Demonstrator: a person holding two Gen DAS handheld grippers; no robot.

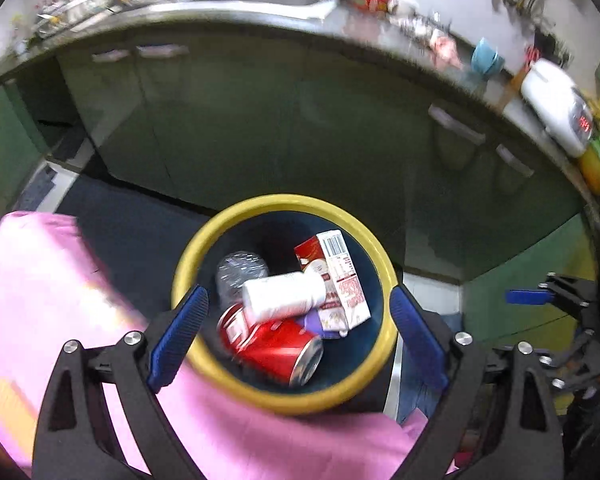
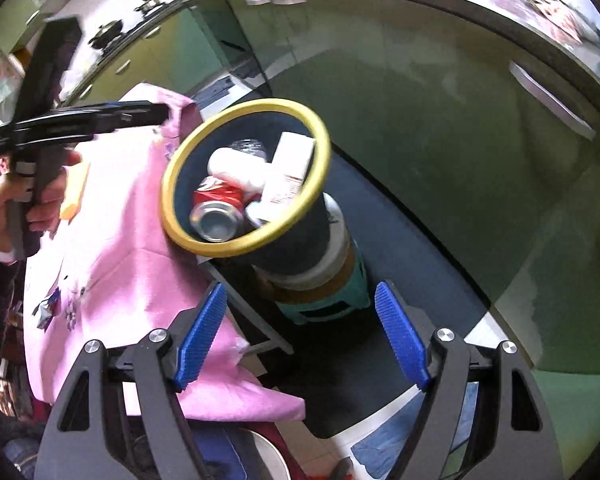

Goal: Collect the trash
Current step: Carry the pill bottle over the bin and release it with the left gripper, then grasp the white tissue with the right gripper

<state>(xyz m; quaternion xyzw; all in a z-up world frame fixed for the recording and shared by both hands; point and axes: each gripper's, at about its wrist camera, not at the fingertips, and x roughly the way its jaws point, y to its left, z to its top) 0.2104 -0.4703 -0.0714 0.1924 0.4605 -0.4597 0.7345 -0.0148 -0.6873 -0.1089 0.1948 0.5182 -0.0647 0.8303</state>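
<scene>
A dark blue bin with a yellow rim (image 1: pixel 374 252) (image 2: pixel 320 136) holds a red can (image 1: pixel 276 346) (image 2: pixel 216 196), a white bottle (image 1: pixel 284 294) (image 2: pixel 236 168), a red and white carton (image 1: pixel 338 280) (image 2: pixel 288 168) and a clear crushed bottle (image 1: pixel 240 270). My left gripper (image 1: pixel 298 334) is open and empty, right above the bin. My right gripper (image 2: pixel 300 338) is open and empty, lower and to the right of the bin. The left gripper also shows in the right wrist view (image 2: pixel 100 114), seen from the side.
A table under a pink cloth (image 1: pixel 40 300) (image 2: pixel 120 240) stands left of the bin. The bin sits on a teal stool (image 2: pixel 332 300). Green kitchen cabinets (image 1: pixel 260 120) and a cluttered steel counter (image 1: pixel 260 4) lie behind. A white appliance (image 1: pixel 556 104) sits at right.
</scene>
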